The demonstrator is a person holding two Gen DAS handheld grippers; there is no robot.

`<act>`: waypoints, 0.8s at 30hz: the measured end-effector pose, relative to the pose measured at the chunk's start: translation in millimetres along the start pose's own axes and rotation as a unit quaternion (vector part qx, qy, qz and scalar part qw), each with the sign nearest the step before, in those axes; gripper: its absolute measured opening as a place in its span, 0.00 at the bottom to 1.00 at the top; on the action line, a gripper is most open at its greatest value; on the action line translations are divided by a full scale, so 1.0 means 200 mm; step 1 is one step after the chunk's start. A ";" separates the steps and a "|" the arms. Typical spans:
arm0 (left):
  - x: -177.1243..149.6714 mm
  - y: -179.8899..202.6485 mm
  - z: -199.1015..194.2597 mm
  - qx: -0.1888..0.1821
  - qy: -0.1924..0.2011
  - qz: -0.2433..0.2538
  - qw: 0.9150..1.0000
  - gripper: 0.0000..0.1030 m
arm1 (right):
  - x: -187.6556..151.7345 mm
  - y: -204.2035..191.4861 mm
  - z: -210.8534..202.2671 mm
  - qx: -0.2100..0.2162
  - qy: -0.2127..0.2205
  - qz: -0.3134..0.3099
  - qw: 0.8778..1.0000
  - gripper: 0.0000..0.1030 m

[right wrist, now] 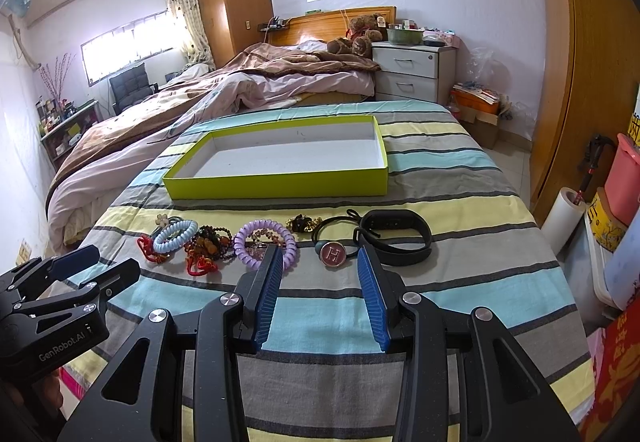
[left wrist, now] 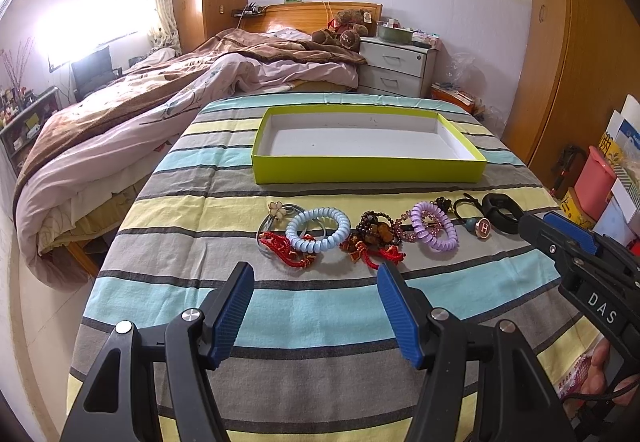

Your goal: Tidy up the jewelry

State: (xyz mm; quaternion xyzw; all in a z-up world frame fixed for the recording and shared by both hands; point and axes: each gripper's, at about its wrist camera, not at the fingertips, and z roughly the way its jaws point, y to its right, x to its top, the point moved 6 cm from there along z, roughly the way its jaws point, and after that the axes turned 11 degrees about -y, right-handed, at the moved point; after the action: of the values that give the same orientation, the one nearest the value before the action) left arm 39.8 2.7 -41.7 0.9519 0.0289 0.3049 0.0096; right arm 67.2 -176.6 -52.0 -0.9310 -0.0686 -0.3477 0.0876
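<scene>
From the left wrist camera, the left gripper [left wrist: 316,278] is angled down over a desk covered with a striped cloth of blue, yellow and grey bands [left wrist: 280,306]. Its blue-padded fingers [left wrist: 234,316] stand wide apart with nothing between them, hovering short of the jewelry. The pieces lie in a row across the cloth: a pale blue spiral hair tie [left wrist: 318,229] touching a red knotted cord bracelet [left wrist: 282,246], a dark brown beaded bracelet with red tassels [left wrist: 374,236], a lilac spiral hair tie [left wrist: 434,226], a black elastic with a round "H" charm [left wrist: 484,228], and a black silicone wristband [left wrist: 502,211]. Beyond the row sits a shallow lime-green cardboard box with a white inside [left wrist: 368,167], with nothing in it. The right gripper [left wrist: 560,238] enters from the right edge, its tip near the wristband; part of a hand [left wrist: 600,374] grips its handle below.

From the right wrist camera, the right gripper [right wrist: 318,274] also tilts down toward the row, its fingers [right wrist: 268,294] spread wide and released, empty. Between and just past the tips lie the "H" charm elastic [right wrist: 334,253], with the lilac spiral tie [right wrist: 264,244] by the left fingertip and the black wristband [right wrist: 396,238] by the right one. The pale blue spiral tie [right wrist: 175,236] and beaded bracelet [right wrist: 212,242] lie further left. The green box [right wrist: 280,183] rests behind them. The left gripper [right wrist: 80,266] shows at the left edge, fingers parted.
</scene>
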 end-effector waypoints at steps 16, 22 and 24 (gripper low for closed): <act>0.05 -0.19 0.02 -0.052 -0.015 0.003 0.999 0.62 | 0.04 0.02 0.13 0.041 -0.045 -0.008 0.998 0.39; 0.06 -0.30 0.06 -0.072 -0.035 -0.020 0.997 0.62 | 0.03 -0.05 0.22 0.079 -0.080 -0.040 0.993 0.39; 0.06 -0.32 0.07 -0.071 -0.038 -0.023 0.996 0.62 | 0.04 -0.04 0.26 0.070 -0.091 -0.028 0.993 0.39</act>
State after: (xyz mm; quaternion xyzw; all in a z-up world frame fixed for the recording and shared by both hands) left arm 54.5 66.6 -49.8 0.9587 0.0287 0.2698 0.0856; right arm 103.9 -156.7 -83.9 -0.9481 -0.1268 -0.2581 0.1356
